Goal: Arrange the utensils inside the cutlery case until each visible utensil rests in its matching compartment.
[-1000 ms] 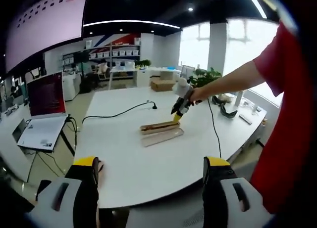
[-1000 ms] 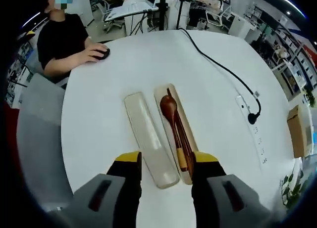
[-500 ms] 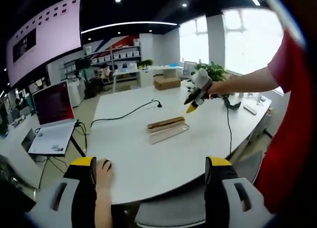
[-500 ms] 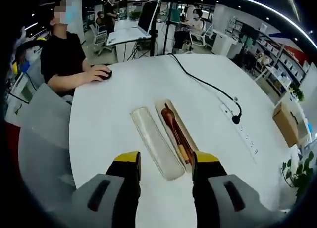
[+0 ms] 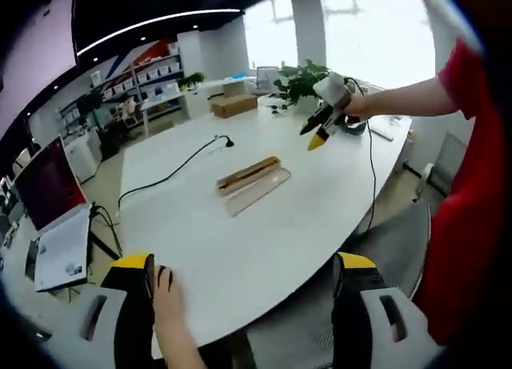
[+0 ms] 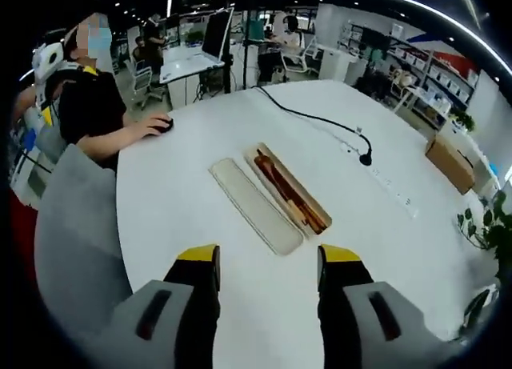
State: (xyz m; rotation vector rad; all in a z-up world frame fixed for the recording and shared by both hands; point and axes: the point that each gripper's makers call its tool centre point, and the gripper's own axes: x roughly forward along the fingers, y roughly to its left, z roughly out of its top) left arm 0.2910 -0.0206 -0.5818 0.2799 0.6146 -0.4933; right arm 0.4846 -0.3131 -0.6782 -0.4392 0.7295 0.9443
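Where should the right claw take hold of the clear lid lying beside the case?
Probably at the lid's near rounded end, coming from above with the jaws across its narrow width. It lies flat and long on the table, and its far side runs close along the case, leaving little room there.

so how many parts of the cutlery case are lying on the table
2: the case base holding the wooden utensils, and the clear lid lying right beside it on the white table, on the side nearer the seated person.
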